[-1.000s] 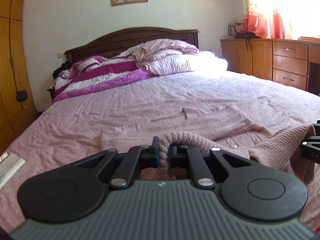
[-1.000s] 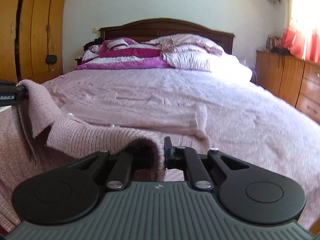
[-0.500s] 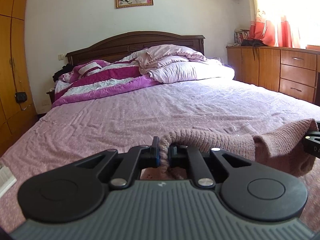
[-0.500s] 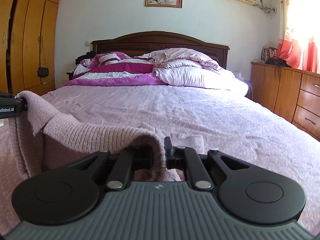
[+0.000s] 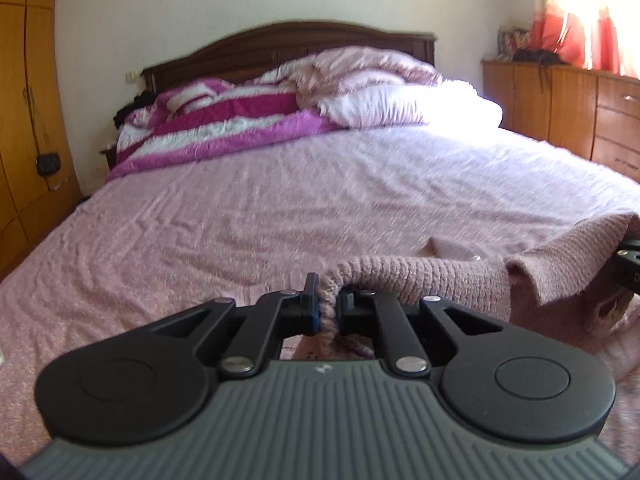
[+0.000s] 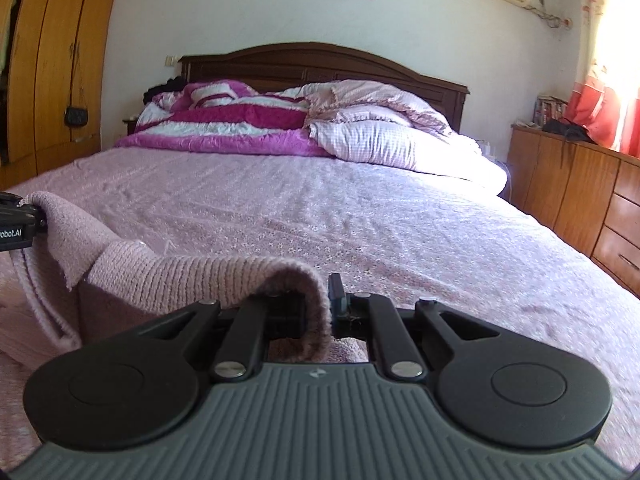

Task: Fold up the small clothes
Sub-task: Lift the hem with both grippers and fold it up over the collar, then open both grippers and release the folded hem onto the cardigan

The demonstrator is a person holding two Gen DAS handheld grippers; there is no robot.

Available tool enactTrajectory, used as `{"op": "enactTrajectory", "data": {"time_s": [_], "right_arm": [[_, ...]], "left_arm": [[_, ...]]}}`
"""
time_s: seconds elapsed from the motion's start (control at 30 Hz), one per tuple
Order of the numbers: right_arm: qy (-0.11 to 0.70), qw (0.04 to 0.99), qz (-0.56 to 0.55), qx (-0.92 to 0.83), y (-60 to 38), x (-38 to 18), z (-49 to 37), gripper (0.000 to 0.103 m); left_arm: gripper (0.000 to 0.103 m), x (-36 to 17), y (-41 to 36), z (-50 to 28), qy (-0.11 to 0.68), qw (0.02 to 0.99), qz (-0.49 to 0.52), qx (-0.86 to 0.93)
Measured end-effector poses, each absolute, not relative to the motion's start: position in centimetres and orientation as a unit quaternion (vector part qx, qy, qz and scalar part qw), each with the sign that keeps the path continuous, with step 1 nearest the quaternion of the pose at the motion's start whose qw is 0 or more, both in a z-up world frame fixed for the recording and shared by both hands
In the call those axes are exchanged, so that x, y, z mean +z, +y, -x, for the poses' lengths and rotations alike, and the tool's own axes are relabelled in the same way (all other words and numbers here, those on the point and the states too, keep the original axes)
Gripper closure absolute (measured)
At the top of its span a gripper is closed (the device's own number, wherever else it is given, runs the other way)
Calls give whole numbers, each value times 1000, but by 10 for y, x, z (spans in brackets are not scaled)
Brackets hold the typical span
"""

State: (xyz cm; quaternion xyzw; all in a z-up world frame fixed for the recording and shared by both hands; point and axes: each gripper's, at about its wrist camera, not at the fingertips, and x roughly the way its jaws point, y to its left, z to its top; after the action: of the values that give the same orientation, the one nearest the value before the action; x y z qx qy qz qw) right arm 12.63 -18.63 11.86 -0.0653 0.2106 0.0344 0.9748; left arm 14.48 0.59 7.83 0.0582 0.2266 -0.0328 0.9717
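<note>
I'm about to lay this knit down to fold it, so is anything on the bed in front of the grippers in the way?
Nothing visible. The left gripper and right gripper both pinch the pink knit garment, and the bedspread ahead looks bare up to the heaped quilts at the headboard.

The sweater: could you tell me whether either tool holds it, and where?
Both do. The left tool and right tool each pinch the sweater at its ribbed edge, one toward each end.

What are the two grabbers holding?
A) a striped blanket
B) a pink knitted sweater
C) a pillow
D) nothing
B: the left gripper and the right gripper each pinch an edge of the pink sweater, which hangs stretched between them above the bed.
</note>
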Motion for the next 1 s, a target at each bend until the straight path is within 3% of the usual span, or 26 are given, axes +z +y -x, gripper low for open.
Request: {"op": "enactTrajectory", "data": {"time_s": [0.23,0.27,0.33,0.4,0.47,0.7,0.77,1.0], "right_arm": [[251,963,94,27,-177,74,-183,90],[261,960,94,29,-176,68,-190,90],[279,956,91,29,-175,54,-199,89],[280,956,79,28,-176,44,-203,71],[277,958,69,15,-180,39,-204,60],[280,960,23,23,-196,50,-196,45],[272,962,25,27,-196,54,-185,43],[249,968,23,36,-197,70,-127,40]], "left_arm": [[90,44,10,-193,280,958,-56,-23],[88,39,10,-196,287,956,-57,-23],[74,30,9,-200,301,951,-64,-21],[55,28,10,-200,296,952,-73,-8],[48,32,14,-198,294,953,-75,-1],[44,53,29,-173,297,953,-55,-26],[39,60,31,-161,290,955,-55,-29],[39,72,32,-125,279,958,-44,-48]]}}
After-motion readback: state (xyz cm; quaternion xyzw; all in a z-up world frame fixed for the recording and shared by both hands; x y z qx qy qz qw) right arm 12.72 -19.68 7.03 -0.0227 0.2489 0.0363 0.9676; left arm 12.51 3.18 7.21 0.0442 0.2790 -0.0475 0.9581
